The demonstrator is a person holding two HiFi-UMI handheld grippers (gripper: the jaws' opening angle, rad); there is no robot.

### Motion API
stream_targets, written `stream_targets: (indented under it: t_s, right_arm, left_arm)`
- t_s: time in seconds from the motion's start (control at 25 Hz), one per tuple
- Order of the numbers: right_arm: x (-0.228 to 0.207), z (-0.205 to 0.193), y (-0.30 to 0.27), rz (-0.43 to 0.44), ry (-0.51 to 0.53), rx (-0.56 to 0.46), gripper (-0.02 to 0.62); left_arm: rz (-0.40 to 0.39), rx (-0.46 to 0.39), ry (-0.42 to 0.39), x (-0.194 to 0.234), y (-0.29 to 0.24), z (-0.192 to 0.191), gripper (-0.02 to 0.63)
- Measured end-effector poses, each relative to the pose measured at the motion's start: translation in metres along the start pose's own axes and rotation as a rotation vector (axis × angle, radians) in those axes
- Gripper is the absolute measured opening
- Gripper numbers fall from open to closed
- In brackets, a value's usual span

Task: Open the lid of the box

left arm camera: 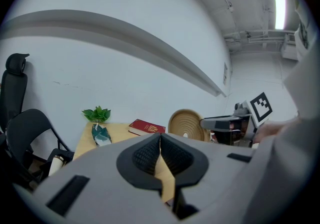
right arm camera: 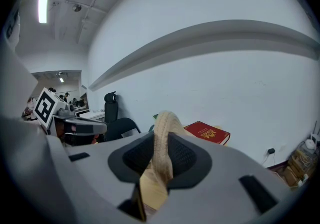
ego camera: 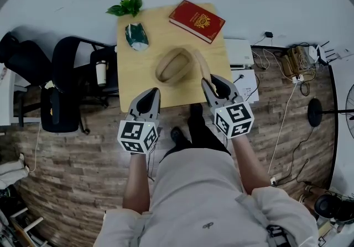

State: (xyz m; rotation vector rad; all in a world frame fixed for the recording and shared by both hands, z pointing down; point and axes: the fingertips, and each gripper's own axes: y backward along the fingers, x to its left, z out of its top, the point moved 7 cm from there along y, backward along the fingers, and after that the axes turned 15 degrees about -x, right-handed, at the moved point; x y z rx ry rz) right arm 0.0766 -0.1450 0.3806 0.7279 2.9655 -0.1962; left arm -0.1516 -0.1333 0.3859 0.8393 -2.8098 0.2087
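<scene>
Tan woven oval lid (right arm camera: 165, 123) clamped by rim in my right gripper (right arm camera: 160, 155), stood upright, baring matching oval box (ego camera: 171, 68); left gripper (left arm camera: 160, 154) closed, empty.

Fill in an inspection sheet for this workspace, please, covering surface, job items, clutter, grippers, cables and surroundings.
Surface: wooden table, bare along its near edge.
Job's things: woven box mid-table, open; its lid tilted up at the box's right side.
Clutter: red book at the far right corner; plant at the far left corner; green packet just in front of it.
Grippers: left gripper shut, empty, by the near edge; right gripper shut on the lid's rim.
Cables: cables trail over the floor right of the table.
Surroundings: black chairs at left; white boxes at right; wood floor.
</scene>
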Motion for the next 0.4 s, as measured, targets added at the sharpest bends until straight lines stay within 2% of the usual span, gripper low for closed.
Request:
stream_targets:
  t_s: [0.4]
  right_arm:
    - [-0.0051, 0.0021, -0.0030, 0.015, 0.011, 0.001, 0.086]
  left_arm:
    - [0.003, 0.002, -0.003, -0.0009, -0.0065, 0.0001, 0.009]
